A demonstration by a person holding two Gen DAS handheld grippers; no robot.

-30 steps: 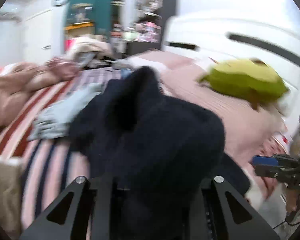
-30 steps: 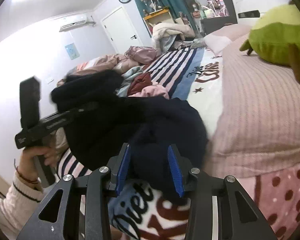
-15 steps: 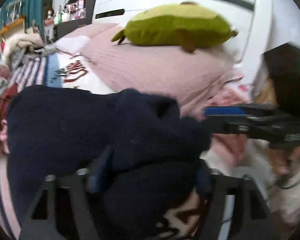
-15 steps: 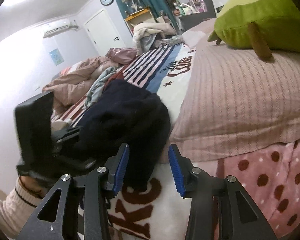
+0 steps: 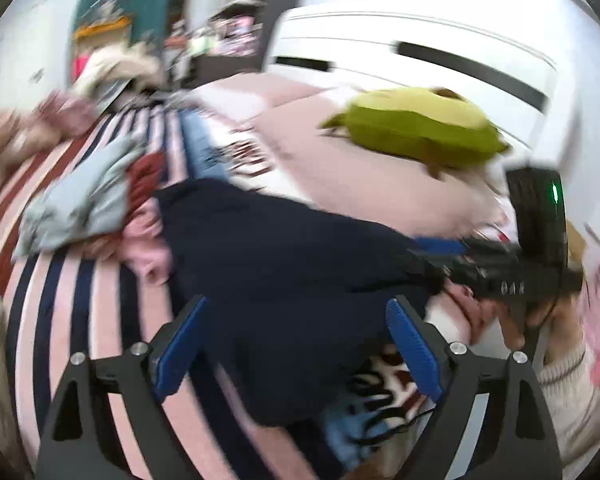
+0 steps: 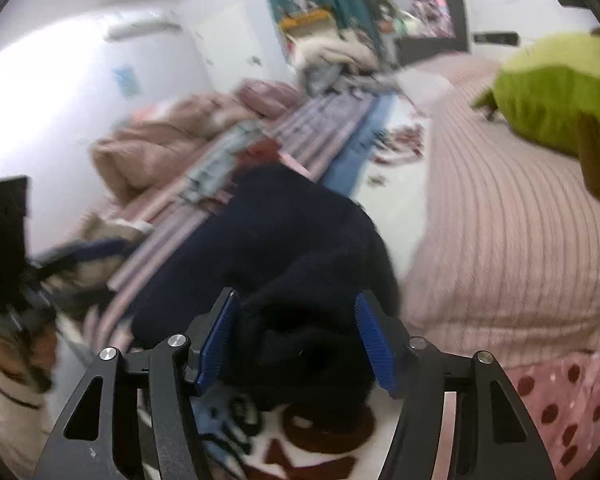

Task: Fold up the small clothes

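Observation:
A dark navy garment (image 5: 284, 272) lies bunched on the striped bedspread (image 5: 72, 312); it also shows in the right wrist view (image 6: 284, 264). My left gripper (image 5: 296, 344) is open, its blue pads either side of the garment's near edge. My right gripper (image 6: 296, 340) is open, its pads wide apart around a fold of the garment. The right gripper (image 5: 452, 258) shows in the left wrist view at the garment's right end. The left gripper (image 6: 96, 246) shows blurred at the left of the right wrist view.
A pile of grey-blue, red and pink clothes (image 5: 100, 204) lies left of the garment. A pink ribbed pillow (image 6: 512, 224) with a green plush toy (image 6: 556, 100) lies to the right. A crumpled pink duvet (image 6: 156, 148) lies far left. A white headboard (image 5: 420, 56) stands behind.
My left gripper has let go of the navy garment and opened, and its view swung back over the bed. My right gripper has opened wider. The garment now lies flatter on the bed.

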